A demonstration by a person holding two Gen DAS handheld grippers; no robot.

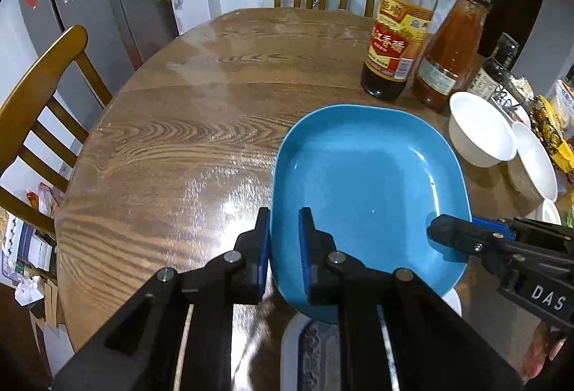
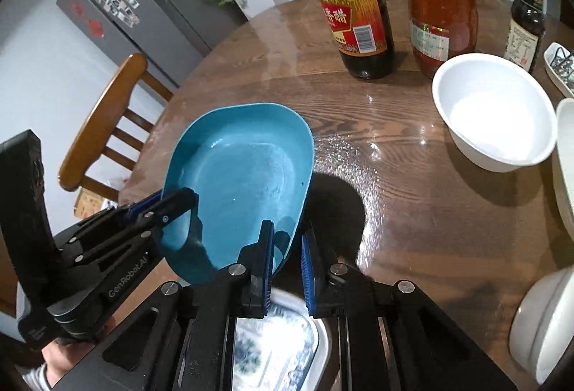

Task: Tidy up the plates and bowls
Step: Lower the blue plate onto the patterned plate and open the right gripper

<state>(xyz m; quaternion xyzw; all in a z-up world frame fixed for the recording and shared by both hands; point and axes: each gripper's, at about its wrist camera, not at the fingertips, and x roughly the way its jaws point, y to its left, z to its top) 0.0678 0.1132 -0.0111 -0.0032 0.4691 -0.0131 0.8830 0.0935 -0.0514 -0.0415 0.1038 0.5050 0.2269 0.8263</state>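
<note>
Round and wooden, the table (image 1: 186, 125) carries sauce bottles (image 1: 398, 43) and loose white bowls (image 2: 493, 111) toward its right edge. Both grippers grasp the blue plate (image 1: 369, 183): the left gripper (image 1: 284, 247) pinches its near-left rim, the right gripper (image 2: 287, 265) its near-right rim, lifting it above a patterned plate (image 2: 272, 351) at the near edge. Sorting looks barely begun; the bowls remain unstacked.
</note>
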